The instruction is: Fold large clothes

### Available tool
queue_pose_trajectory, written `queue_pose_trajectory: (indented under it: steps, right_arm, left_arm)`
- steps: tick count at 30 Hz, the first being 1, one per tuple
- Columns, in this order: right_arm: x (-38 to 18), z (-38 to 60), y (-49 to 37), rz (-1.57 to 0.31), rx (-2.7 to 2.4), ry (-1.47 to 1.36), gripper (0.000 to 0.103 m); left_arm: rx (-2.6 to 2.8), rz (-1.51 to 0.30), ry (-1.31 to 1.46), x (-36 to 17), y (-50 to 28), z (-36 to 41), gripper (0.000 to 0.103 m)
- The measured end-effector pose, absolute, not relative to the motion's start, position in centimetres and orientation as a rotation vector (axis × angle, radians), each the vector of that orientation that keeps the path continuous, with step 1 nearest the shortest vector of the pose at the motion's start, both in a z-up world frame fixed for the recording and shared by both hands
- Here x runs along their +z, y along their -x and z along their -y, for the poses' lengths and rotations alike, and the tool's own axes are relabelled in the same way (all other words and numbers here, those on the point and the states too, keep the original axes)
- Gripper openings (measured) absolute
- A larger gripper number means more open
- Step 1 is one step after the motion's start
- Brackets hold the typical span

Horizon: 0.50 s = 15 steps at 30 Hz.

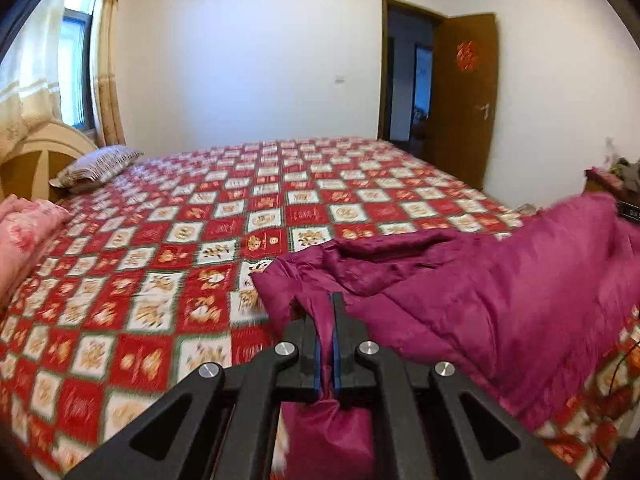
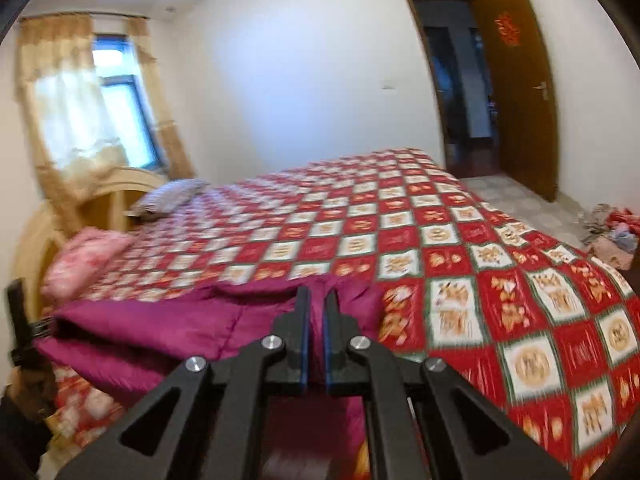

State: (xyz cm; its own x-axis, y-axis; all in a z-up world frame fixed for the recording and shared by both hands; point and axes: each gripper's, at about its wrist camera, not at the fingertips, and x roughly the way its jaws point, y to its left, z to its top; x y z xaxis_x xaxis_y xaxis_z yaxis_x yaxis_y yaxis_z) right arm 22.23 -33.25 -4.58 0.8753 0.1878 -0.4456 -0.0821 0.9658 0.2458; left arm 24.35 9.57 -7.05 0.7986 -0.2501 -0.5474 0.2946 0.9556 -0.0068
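A large magenta padded garment (image 1: 480,280) lies partly lifted over the near edge of a bed with a red and white checked cover (image 1: 200,248). My left gripper (image 1: 326,300) is shut on a fold of the garment, which bulges out below the jaws. In the right wrist view the same garment (image 2: 160,332) spreads to the left, and my right gripper (image 2: 316,296) is shut on another part of its edge. The left gripper (image 2: 18,312) shows at the far left of that view, holding the garment's other end.
The checked cover (image 2: 460,264) spans the whole bed. A pink pillow (image 1: 24,232) and a striped pillow (image 1: 96,166) lie by the wooden headboard (image 1: 36,156). A brown door (image 1: 464,96) stands open at the back right. A clothes pile (image 2: 612,228) lies on the floor.
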Motion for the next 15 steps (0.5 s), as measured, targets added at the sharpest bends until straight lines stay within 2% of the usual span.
queue_pose_trajectory:
  steps: [6, 12, 13, 14, 15]
  right_arm:
    - [-8.9, 34.2, -31.7, -0.552, 0.040, -0.294, 0.007]
    - [-12.0, 34.5, -36.7, -0.618, -0.026, -0.296, 0.007]
    - [-12.2, 34.5, -37.0, -0.620, -0.031, -0.293, 0.007]
    - [-12.4, 34.4, -37.5, -0.620, -0.042, -0.282, 0.007]
    - [-12.7, 34.4, -38.0, -0.627, -0.046, -0.272, 0.007]
  left_arm:
    - [-0.185, -0.656, -0.035, -9.6, -32.6, -9.3, 0.007]
    - [-0.150, -0.678, 0.004, -10.7, -37.3, -9.3, 0.011]
    - [-0.136, -0.687, 0.019, -11.2, -37.8, -9.5, 0.017]
    - [-0.103, -0.706, 0.025, -11.8, -38.4, -9.6, 0.032]
    - [-0.075, -0.717, 0.023, -12.2, -38.7, -9.6, 0.043]
